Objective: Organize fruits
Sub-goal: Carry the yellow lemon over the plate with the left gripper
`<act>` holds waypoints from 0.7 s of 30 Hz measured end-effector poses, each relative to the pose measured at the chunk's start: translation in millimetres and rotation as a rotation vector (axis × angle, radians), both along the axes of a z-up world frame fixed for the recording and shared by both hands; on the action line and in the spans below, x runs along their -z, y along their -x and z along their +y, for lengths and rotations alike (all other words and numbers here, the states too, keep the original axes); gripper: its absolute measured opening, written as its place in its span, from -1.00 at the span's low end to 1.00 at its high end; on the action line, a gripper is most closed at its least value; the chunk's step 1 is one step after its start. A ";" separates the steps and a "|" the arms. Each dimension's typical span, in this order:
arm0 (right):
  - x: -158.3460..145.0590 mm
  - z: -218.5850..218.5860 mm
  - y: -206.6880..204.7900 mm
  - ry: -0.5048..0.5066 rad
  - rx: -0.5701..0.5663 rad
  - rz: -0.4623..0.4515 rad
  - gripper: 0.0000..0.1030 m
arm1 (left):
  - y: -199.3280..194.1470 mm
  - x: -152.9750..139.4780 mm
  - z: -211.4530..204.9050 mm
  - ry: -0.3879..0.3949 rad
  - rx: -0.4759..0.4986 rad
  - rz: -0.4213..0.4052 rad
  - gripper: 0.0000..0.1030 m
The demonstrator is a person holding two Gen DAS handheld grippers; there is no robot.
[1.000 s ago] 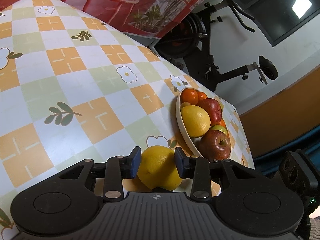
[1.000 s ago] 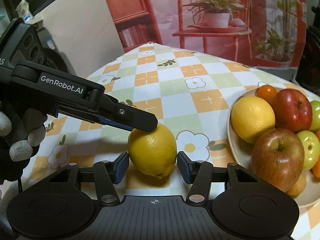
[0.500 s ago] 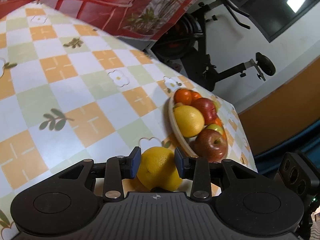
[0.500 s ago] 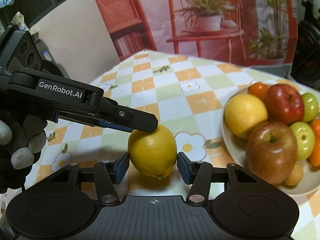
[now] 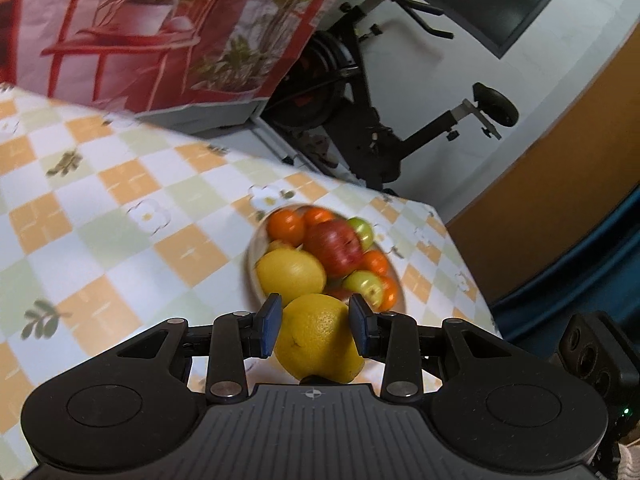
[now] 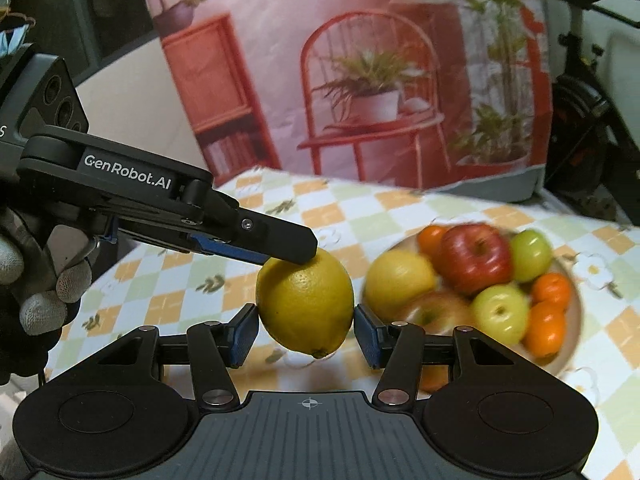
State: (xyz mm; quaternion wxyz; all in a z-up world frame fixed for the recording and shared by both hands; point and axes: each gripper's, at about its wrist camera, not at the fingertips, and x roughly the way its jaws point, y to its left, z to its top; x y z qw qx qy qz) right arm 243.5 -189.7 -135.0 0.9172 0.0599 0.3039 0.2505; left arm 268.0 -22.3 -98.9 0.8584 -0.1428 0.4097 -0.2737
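both the left tool (image 5: 316, 322) and the right tool (image 6: 305, 332) are clamping one lemon (image 6: 305, 304), carrying it with the fruit bowl (image 6: 576, 320) lying just ahead-right, the lemon's tip pointing down.

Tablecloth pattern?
Tablecloth: checks of orange, pale green and white, with flower and leaf motifs. Shows best in the left wrist view.

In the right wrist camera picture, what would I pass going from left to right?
Gloved hand → other hand-held gripper → held lemon → plate lemon → red apple → green apple → plate rim.
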 end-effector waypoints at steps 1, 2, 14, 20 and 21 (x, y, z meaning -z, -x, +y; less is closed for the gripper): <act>-2.9 -5.8 -0.2 -0.009 0.008 -0.007 -0.06 | -1.7 -4.0 -5.5 -0.007 0.008 -0.009 -0.25; -5.9 -11.3 -0.9 -0.016 0.016 -0.013 -0.06 | -3.4 -8.5 -11.9 -0.016 0.019 -0.021 -0.26; -21.8 -89.8 -21.8 0.040 0.091 -0.053 -0.06 | -39.4 -21.2 -102.1 -0.087 0.145 -0.069 -0.29; -6.4 -115.9 -43.5 0.073 0.111 -0.018 -0.06 | -59.3 -9.9 -137.3 -0.148 0.182 -0.050 -0.29; -3.7 -117.9 -47.0 0.078 0.113 -0.013 -0.06 | -62.6 -7.8 -140.4 -0.154 0.184 -0.047 -0.29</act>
